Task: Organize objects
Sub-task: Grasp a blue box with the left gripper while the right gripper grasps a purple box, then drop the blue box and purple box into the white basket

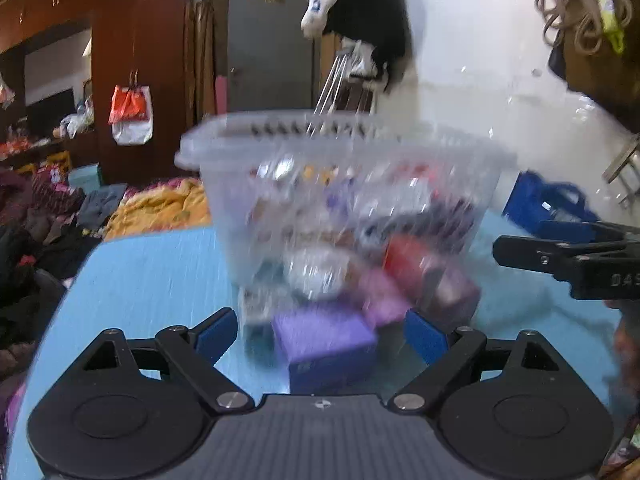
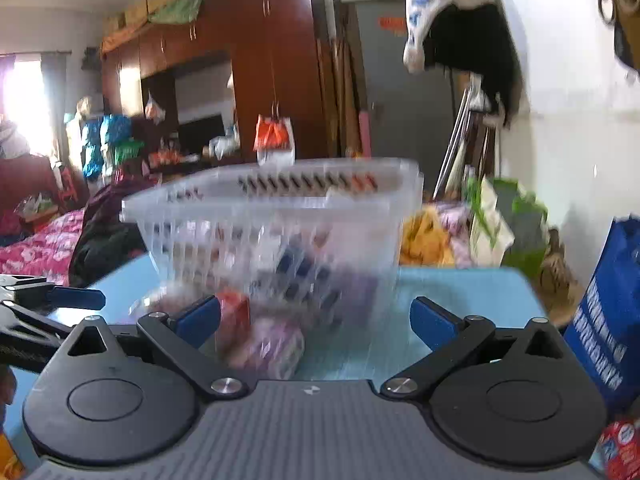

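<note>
A clear plastic basket (image 1: 344, 168) (image 2: 272, 216) holding several small boxes stands on the light blue table (image 1: 152, 276) (image 2: 460, 292), blurred in both views. A purple box (image 1: 324, 344) lies on the table just in front of it, between the fingers of my left gripper (image 1: 322, 334), which is open and not touching it. A red box (image 2: 236, 316) and a pinkish box (image 2: 272, 344) lie by the basket's base, near the left finger of my open right gripper (image 2: 316, 316). Each gripper shows at the edge of the other's view: the right gripper (image 1: 520, 240) and the left gripper (image 2: 60, 296).
A blue shopping bag (image 2: 608, 320) (image 1: 548, 200) stands off the table's right side. Piles of clothes (image 1: 48, 216) and a yellow blanket (image 1: 160, 208) lie beyond the table's far left edge. A red packet (image 2: 620, 452) sits at the bottom right.
</note>
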`<state>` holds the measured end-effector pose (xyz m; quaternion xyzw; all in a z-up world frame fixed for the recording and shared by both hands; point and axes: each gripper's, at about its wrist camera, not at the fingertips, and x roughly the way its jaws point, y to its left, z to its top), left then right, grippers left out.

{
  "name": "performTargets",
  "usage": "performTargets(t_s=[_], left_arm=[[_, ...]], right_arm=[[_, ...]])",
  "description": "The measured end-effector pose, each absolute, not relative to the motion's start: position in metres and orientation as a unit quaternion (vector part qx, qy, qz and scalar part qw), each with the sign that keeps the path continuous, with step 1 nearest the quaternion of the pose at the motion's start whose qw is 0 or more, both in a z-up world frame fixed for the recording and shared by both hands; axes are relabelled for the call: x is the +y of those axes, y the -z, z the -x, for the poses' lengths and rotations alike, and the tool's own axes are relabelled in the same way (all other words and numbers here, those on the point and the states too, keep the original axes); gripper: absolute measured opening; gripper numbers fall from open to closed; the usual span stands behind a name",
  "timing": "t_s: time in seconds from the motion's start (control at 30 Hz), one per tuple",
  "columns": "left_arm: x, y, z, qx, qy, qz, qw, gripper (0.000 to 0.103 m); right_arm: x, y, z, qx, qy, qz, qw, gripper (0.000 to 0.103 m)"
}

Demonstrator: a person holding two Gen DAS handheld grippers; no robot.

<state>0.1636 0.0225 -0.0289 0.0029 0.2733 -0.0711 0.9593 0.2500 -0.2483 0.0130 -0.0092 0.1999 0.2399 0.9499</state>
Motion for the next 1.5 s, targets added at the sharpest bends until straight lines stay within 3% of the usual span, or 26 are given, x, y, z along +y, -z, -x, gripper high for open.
performTargets(t_s=[0.3,0.7,0.77,0.83,0.87,0.93,1.5], left_arm=[[0.057,0.037,-0.158,0.275,0.003,-0.005,0.961,0.089],[0.061,0.037,-0.168,0.286,0.042,-0.016,0.957,0.089],[0.057,0.040,-0.169,0.290,0.045,-0.022,0.956,0.089],[0.056,0.041,-0.168,0.287,0.045,-0.026,0.956,0.084],[0.056,0.041,-0.166,0.282,0.043,-0.027,0.958,0.070],[0.057,0.041,-0.164,0.278,0.038,-0.027,0.959,0.056],[0.062,0.023,-0.107,0.162,0.093,0.067,0.980,0.055]], right_arm=[[-0.228,-0.002,-0.242,0.223,-0.293,0.036,0.929,0.099],[-0.201,0.013,-0.252,0.260,-0.267,0.100,0.922,0.076],[-0.204,0.014,-0.252,0.265,-0.268,0.097,0.921,0.060],[-0.208,0.014,-0.249,0.261,-0.264,0.103,0.923,0.060],[-0.211,0.013,-0.248,0.261,-0.266,0.101,0.923,0.059],[-0.218,0.011,-0.243,0.255,-0.266,0.097,0.925,0.059],[-0.261,-0.017,-0.197,0.155,-0.293,0.031,0.943,0.058]])
